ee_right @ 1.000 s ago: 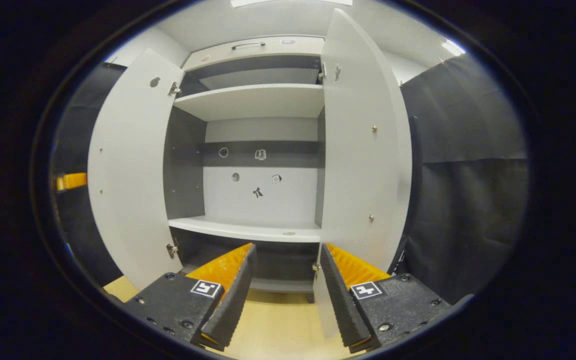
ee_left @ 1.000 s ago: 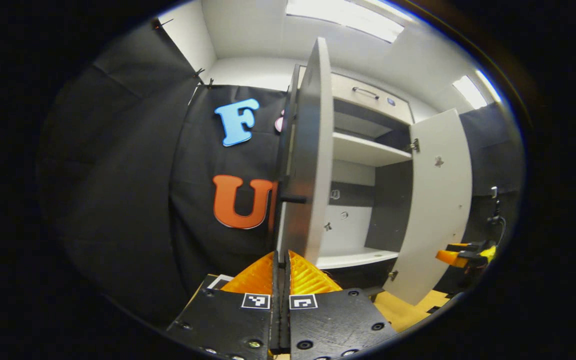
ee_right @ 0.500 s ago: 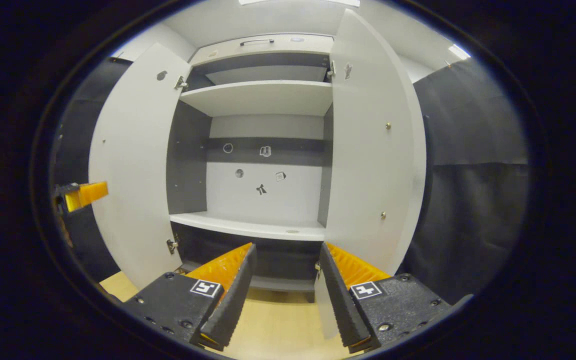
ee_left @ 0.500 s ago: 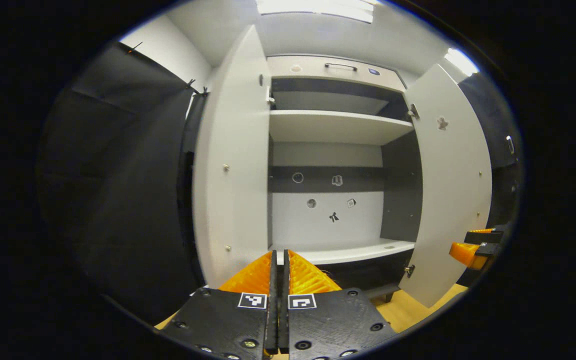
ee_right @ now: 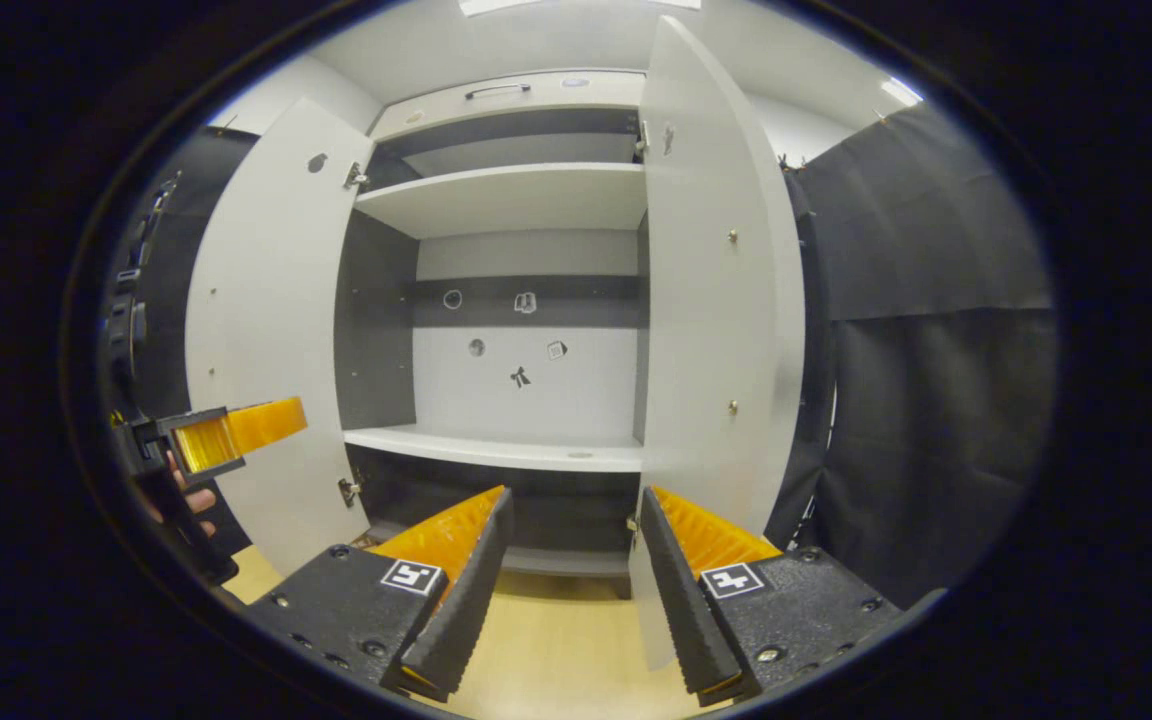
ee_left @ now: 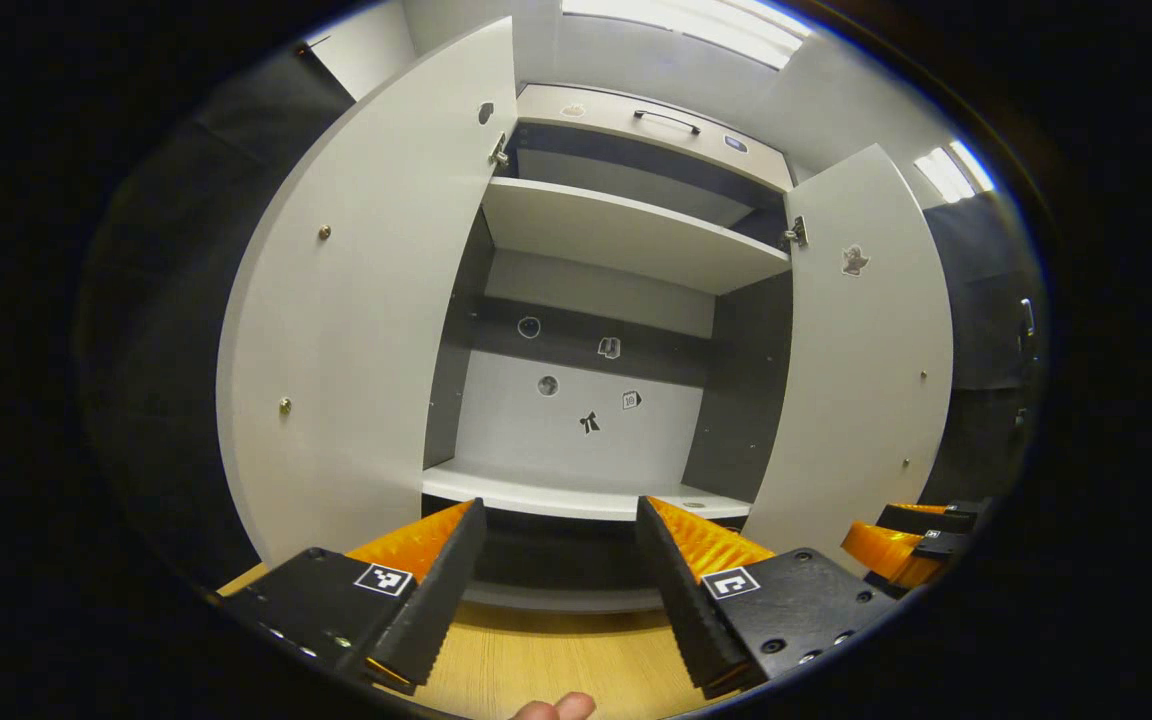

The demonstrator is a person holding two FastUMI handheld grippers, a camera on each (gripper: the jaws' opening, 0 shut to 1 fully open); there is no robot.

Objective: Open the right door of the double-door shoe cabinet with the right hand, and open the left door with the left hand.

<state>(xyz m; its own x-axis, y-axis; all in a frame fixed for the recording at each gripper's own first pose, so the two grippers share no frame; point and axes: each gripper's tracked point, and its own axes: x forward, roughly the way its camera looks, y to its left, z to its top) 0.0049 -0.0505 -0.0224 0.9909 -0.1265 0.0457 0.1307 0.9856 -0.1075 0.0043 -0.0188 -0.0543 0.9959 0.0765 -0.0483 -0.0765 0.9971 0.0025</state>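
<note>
The white shoe cabinet stands with both doors swung open. In the left gripper view the left door (ee_left: 356, 320) and the right door (ee_left: 861, 370) flank the bare inside. My left gripper (ee_left: 558, 505) is open in front of the lower shelf (ee_left: 556, 495), holding nothing. In the right gripper view my right gripper (ee_right: 576, 495) is open too, its right finger close to the right door (ee_right: 716, 300) near the door's lower edge. The left door (ee_right: 256, 330) is at that view's left, with the left gripper (ee_right: 236, 430) in front of it. The right gripper (ee_left: 901, 545) shows low beside the right door.
An upper shelf (ee_left: 626, 235) and a top drawer with a dark handle (ee_left: 666, 120) sit above. Small stickers (ee_left: 586, 420) dot the back panel. Wooden floor (ee_left: 536, 660) lies below. A hand (ee_right: 191, 500) holds the left gripper. Black cloth walls (ee_right: 926, 380) close in on both sides.
My left gripper went from shut to open and swung from the left door's edge to face the cabinet's inside. The left door stands wider. The right gripper barely moved.
</note>
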